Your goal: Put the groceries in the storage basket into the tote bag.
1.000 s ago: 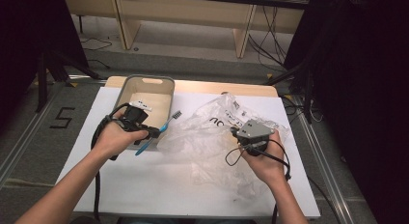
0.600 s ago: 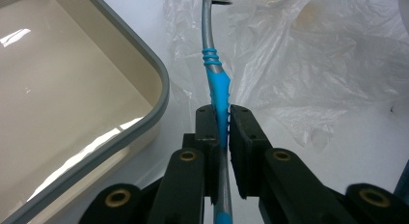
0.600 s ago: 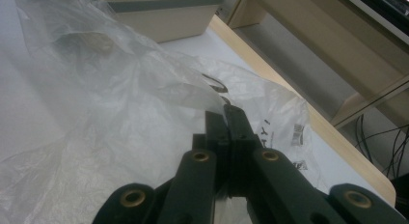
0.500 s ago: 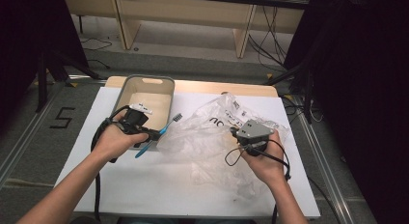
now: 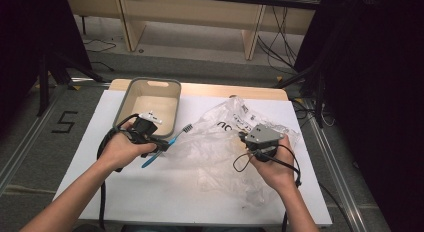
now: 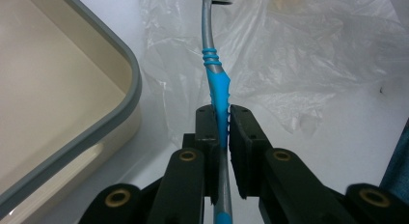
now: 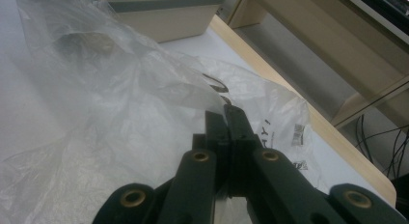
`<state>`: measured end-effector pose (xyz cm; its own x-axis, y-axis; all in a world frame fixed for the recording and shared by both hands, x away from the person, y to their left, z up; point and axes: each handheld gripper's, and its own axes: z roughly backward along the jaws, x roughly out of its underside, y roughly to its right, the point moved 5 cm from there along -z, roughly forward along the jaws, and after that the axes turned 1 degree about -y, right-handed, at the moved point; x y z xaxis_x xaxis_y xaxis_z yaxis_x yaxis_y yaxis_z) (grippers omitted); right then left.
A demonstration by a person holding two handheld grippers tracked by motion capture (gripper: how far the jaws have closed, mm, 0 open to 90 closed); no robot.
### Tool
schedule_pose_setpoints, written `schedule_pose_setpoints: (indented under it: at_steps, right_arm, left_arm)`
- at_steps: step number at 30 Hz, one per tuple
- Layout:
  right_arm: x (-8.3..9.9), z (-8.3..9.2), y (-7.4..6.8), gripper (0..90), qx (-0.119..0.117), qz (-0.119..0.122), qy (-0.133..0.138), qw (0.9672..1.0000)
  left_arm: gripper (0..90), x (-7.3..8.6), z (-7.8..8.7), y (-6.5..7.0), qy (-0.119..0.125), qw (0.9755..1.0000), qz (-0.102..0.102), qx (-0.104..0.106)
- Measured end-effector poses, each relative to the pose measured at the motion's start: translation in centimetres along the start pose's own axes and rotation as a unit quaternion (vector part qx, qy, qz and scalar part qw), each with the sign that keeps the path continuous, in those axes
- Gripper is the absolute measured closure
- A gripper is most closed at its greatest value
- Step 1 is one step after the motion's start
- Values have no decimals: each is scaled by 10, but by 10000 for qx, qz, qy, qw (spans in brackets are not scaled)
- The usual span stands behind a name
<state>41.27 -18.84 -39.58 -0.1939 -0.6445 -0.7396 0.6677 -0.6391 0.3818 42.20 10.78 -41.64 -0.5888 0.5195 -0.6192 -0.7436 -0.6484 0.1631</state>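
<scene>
My left gripper [image 5: 161, 144] [image 6: 222, 119] is shut on the blue and grey toothbrush [image 5: 170, 142] [image 6: 216, 79], gripping its blue handle; the bristle head points toward the bag. A crumpled clear plastic bag [image 5: 220, 142] [image 6: 308, 55] [image 7: 96, 103] lies across the middle and right of the white table. My right gripper [image 5: 246, 140] [image 7: 225, 115] is shut on a fold of the bag's upper edge. A beige bin with a grey rim [image 5: 130, 94] [image 6: 115, 113] [image 7: 164, 4] stands just left of the toothbrush and looks empty.
The white mat [image 5: 165, 192] covers a wooden table whose far edge [image 5: 210, 89] shows beyond it. Cables trail from both grippers down along the forearms. Wooden shelving legs and floor cables sit behind the table.
The left gripper with the toothbrush has shifted slightly toward the bin's near right corner. The right hand keeps its hold on the bag and stays put.
</scene>
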Motion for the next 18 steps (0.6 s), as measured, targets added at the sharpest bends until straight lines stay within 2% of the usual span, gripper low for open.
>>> schedule_pose_setpoints:
  at_steps: [5,8,18]
  right_arm:
    - [0,0,0,900,1,15,-1,10000]
    - [0,-1,0,900,5,14,7,10000]
    - [-1,-1,-1,900,3,37,9,10000]
  left_arm:
    - [821,3,-2,5,-27,9999,-84,58]
    - [820,3,-3,7,-47,9998,-201,84]
    - [820,6,-7,16,-68,9995,-235,180]
